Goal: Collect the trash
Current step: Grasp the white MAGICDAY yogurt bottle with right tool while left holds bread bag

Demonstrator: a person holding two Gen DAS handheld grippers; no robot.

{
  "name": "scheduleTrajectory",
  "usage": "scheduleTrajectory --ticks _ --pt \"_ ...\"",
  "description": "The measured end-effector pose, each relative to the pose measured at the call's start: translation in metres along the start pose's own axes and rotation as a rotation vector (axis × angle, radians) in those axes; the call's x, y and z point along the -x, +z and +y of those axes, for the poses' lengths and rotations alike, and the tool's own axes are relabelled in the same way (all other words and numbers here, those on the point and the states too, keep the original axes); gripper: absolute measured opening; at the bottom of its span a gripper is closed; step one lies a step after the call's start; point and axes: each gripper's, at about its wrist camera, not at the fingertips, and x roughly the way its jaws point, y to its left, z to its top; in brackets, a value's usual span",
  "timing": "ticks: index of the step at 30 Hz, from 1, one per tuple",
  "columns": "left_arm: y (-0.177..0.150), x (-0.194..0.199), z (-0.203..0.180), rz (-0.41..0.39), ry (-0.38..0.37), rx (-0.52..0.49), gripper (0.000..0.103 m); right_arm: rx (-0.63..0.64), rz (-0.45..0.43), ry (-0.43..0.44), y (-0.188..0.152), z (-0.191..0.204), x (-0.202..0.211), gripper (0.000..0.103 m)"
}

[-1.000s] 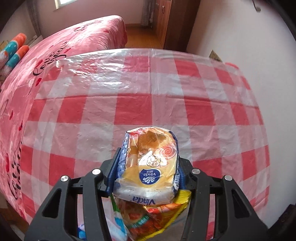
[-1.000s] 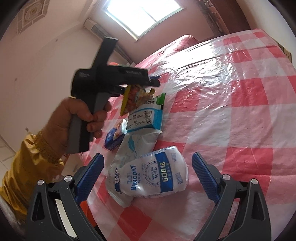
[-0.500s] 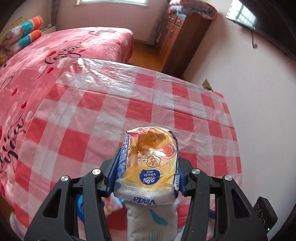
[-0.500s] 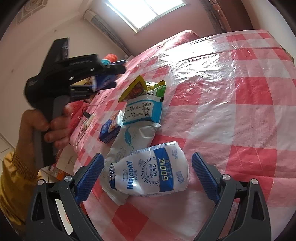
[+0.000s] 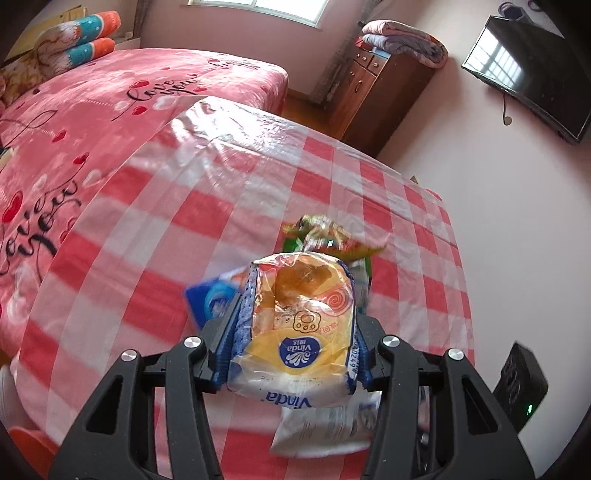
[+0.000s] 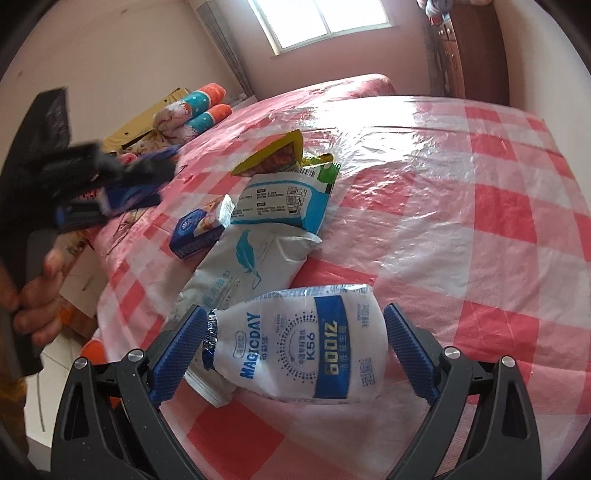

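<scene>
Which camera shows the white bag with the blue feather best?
The right wrist view. There the crumpled white plastic bag with the blue feather lies in full sight among the wrappers. In the left wrist view, only a blurred white bag peeks out below the held packet; I cannot tell if it's the same one.

Each camera sat just behind its own gripper's fingers, looking forward and steeply down at the checkered tablecloth point(image 5: 155, 236). The left wrist view faced the wall-mounted TV point(image 5: 532, 70); the right faced the window point(image 6: 321, 22). Both shared the wrapper pile point(image 6: 280, 192) and the bed pillows point(image 5: 74, 40).
</scene>
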Motion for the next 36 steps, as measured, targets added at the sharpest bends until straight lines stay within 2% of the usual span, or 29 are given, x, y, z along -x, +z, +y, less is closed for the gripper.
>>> scheduleTrajectory --ticks 6,10,18,25,31,36 --pt "-0.032 0.021 0.016 0.0 0.012 0.028 0.052 0.022 0.006 -0.017 -0.001 0.001 0.0 0.095" --pt "-0.051 0.031 0.027 0.011 0.016 0.052 0.052 0.052 0.035 0.016 -0.002 0.004 -0.003 0.095" --pt "-0.085 0.047 0.041 0.017 0.03 0.075 0.052 0.091 0.052 -0.006 -0.004 0.01 -0.005 0.098" --pt "-0.103 0.057 0.054 0.003 0.016 0.11 0.052 0.09 0.051 -0.001 -0.004 0.01 -0.004 0.098" --pt "-0.112 0.053 0.056 0.009 -0.004 0.094 0.052 0.092 0.052 -0.003 -0.003 0.01 -0.004 0.098" --pt "-0.114 0.049 0.057 0.015 -0.033 0.084 0.052 0.052 0.037 0.038 -0.001 0.001 -0.001 0.098"
